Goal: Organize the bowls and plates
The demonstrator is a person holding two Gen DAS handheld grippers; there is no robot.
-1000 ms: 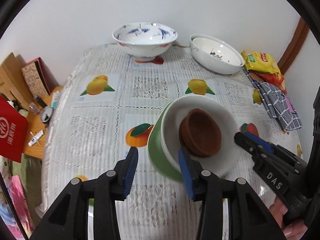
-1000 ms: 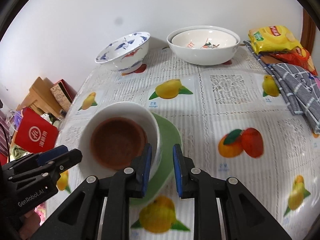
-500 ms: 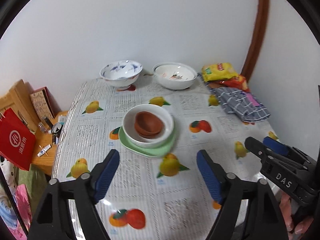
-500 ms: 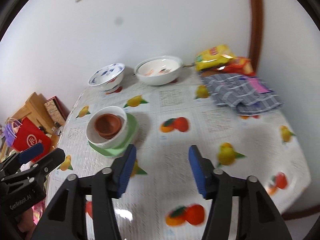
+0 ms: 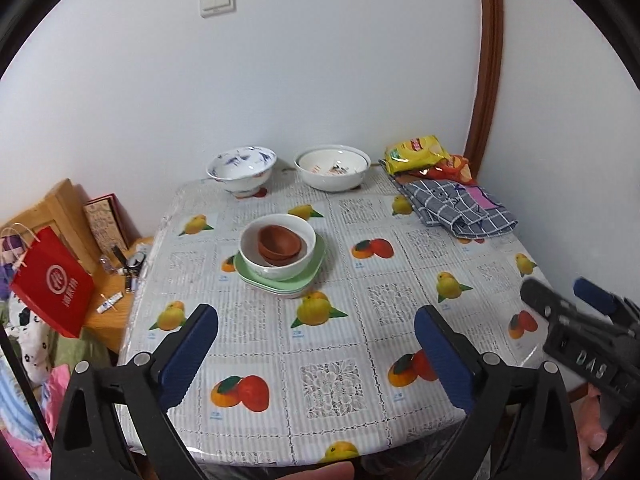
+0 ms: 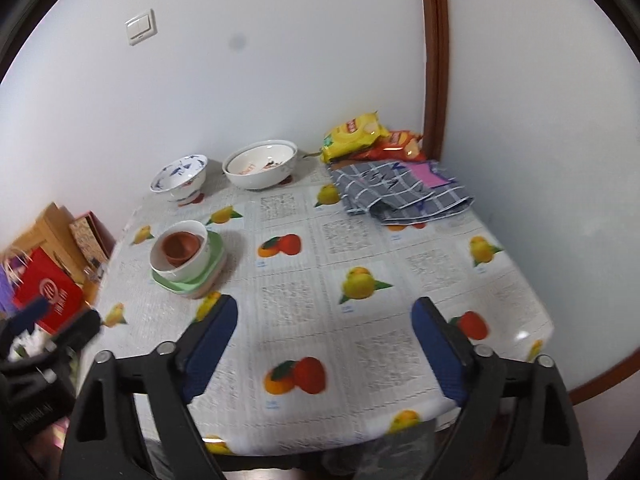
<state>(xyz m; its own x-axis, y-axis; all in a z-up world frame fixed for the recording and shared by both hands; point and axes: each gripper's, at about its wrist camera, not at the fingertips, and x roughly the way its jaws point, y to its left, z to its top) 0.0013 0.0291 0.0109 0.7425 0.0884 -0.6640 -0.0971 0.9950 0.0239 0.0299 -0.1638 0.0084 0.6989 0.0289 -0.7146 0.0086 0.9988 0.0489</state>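
A brown bowl [image 5: 279, 243] sits nested, slightly tilted, inside a white bowl [image 5: 277, 249], and that bowl stands on a stack of pale green plates [image 5: 280, 280] toward the left middle of the table [image 5: 340, 432], which is covered by a cloth printed with fruit. At the far edge by the wall stand a blue-patterned bowl [image 5: 241, 168] and, just right of it, a wide white bowl [image 5: 332, 167], the two close but apart. In the far right corner lie a yellow snack bag [image 5: 416, 153] and a grey checked cloth [image 5: 456, 209]. The left gripper [image 5: 316, 356] hangs over the near edge of the table, well apart from the stack, its jaws having just been opening and now spread wide with nothing between them. The right gripper [image 6: 323, 348] hangs likewise over the near edge, its jaws having just been opening too, wide and empty. A red paper bag [image 5: 52, 284] stands left of the table beside a low wooden stand [image 5: 108, 320].
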